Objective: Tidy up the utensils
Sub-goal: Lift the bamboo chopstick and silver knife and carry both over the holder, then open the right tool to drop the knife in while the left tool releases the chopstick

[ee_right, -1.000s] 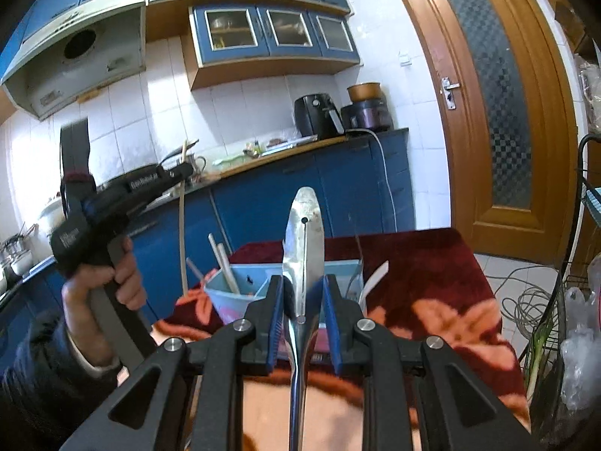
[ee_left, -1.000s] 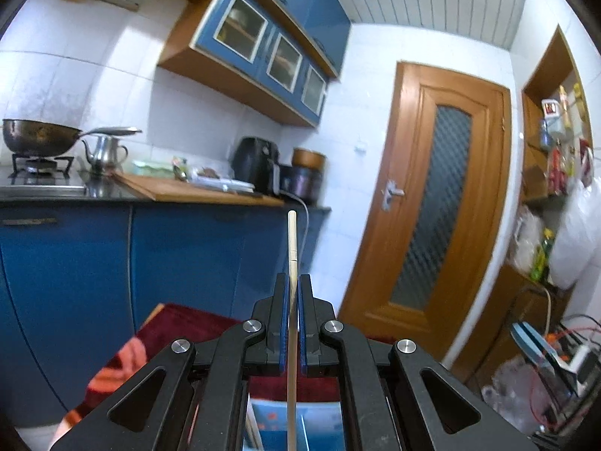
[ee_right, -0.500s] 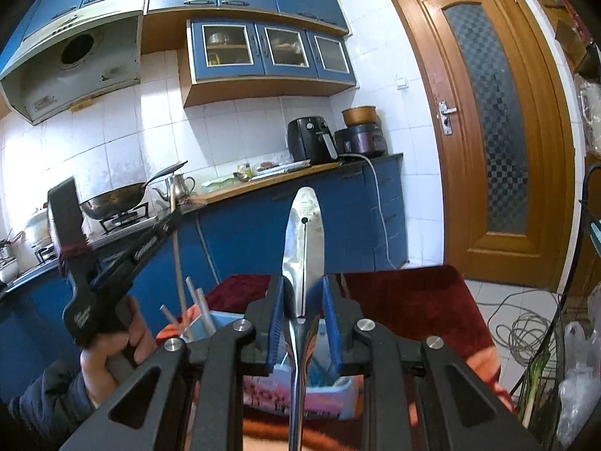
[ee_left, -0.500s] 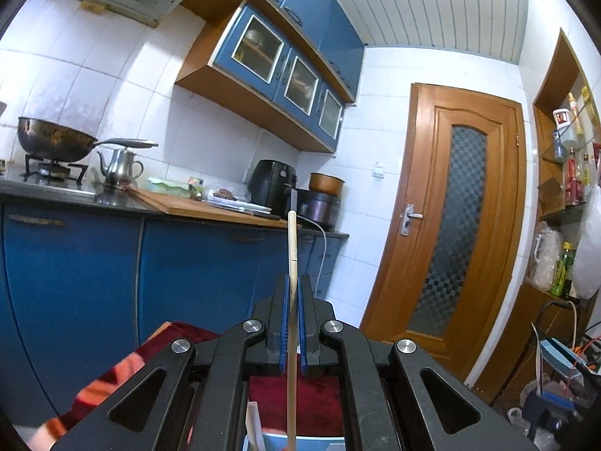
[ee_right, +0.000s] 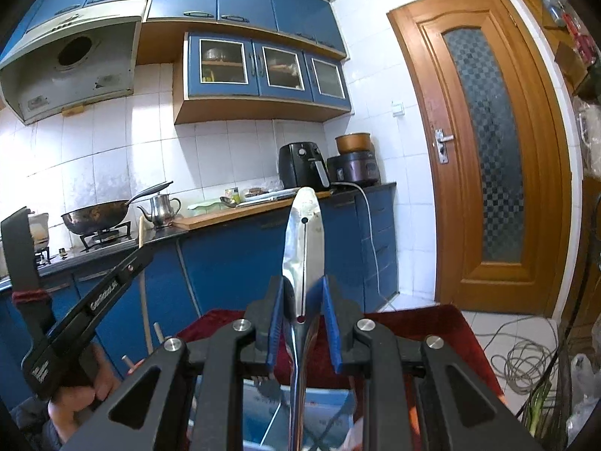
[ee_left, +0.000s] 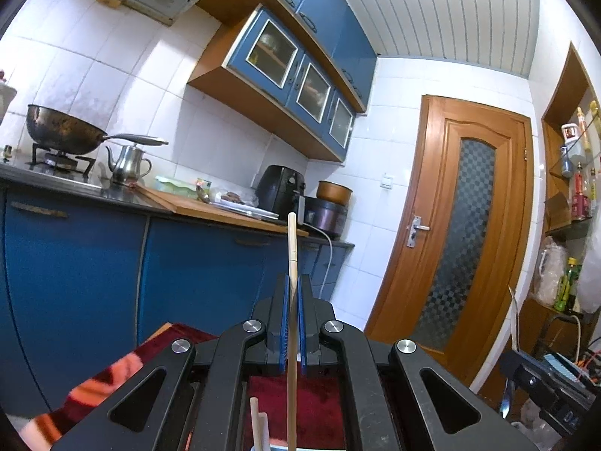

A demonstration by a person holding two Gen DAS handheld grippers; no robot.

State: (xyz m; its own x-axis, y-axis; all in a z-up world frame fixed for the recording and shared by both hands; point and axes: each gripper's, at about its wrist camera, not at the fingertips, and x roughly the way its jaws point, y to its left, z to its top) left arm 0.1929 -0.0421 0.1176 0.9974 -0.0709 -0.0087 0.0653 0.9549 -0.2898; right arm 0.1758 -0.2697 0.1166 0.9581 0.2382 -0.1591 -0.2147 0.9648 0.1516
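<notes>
Both views have tilted upward; left claw (ee_left: 292,323) pinches a chopstick (ee_left: 292,248); right claw (ee_right: 302,323) grips a spatula (ee_right: 303,240).

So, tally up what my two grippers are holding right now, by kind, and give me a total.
Wooden chopstick: 1, clamped in the left gripper
Metal utensil: 1, clamped in the right gripper
Total: 2
</notes>
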